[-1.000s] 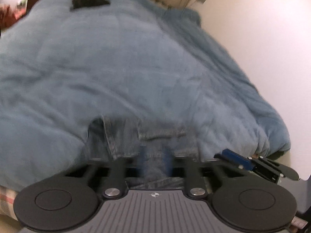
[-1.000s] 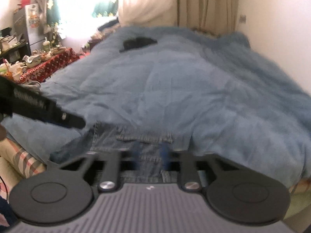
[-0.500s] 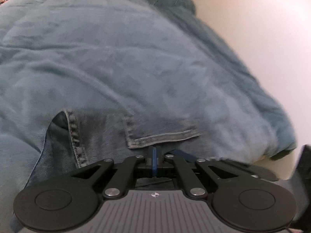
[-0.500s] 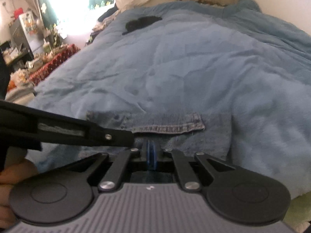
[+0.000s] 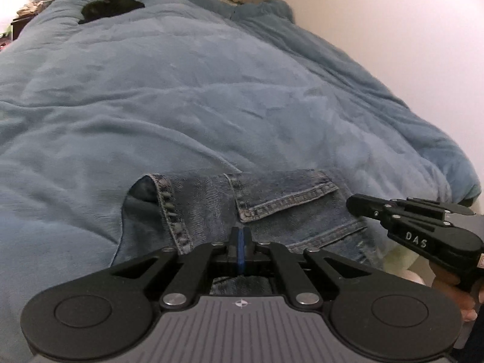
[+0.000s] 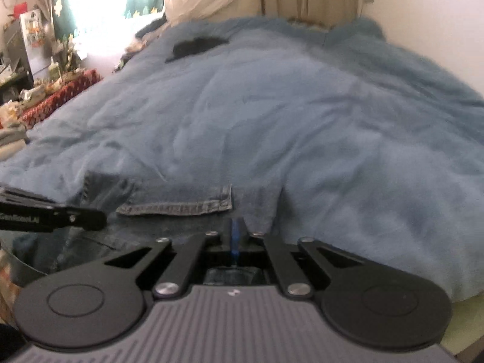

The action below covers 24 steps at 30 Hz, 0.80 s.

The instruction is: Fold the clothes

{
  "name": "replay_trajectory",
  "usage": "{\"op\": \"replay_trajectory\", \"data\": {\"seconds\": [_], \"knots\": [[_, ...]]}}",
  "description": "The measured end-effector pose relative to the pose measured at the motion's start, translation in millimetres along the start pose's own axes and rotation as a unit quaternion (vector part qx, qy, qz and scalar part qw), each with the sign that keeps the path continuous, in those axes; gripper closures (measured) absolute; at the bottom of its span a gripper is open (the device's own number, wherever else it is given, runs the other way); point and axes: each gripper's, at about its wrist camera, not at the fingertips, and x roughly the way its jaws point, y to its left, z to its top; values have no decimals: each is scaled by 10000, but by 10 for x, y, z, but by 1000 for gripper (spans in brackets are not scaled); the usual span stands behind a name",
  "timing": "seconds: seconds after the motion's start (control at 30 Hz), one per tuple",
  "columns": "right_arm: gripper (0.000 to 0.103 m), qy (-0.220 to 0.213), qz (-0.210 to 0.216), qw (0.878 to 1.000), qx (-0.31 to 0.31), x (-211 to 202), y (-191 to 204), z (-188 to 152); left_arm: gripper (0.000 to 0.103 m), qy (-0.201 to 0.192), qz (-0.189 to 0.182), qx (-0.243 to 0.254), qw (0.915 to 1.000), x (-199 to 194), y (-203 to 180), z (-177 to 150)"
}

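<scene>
Jeans (image 5: 211, 208) flat on duvet (image 5: 211, 90), hem edge facing away.

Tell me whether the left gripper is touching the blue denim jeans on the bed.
Touching. In the left wrist view, the left gripper has its jaws shut, with the blue denim jeans running under and behind the fingertips; denim also shows between the finger linkages.
</scene>
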Motion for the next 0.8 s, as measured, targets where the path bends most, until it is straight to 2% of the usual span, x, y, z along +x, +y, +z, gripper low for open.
{"op": "replay_trajectory", "data": {"seconds": [0.1, 0.17, 0.27, 0.4, 0.53, 0.57, 0.6, 0.67, 0.8], "knots": [[101, 167, 642, 9972, 342, -103, 73, -33, 103, 11, -481, -53, 9988, -168, -71, -55], [101, 318, 810, 9956, 353, -91, 218, -128, 103, 62, -578, 20, 9983, -143, -140, -124], [102, 410, 626, 9970, 197, -9, 388, -266, 103, 283, -398, 132, 9987, 34, -163, -245], [103, 378, 71, 9993, 6, -17, 229, -363, 101, 367, -262, 268, 9986, 38, -72, -341], [103, 344, 145, 9983, 451, -189, -59, -361, 102, 240, -208, 243, 9992, -160, -36, -360], [95, 276, 64, 9987, 426, -232, -69, -357, 102, 113, -100, 291, 9995, -234, -45, -360], [95, 215, 13, 9990, 395, -272, -83, -356, 100, 14, -16, 323, 9995, -292, -46, -355], [95, 195, 205, 9983, 505, -315, -137, -361, 100, -80, -13, 282, 9996, -386, 9, -340], [91, 277, 306, 9968, 678, -285, -262, -380, 99, -39, 36, -13, 10000, -377, 183, -307]]}}
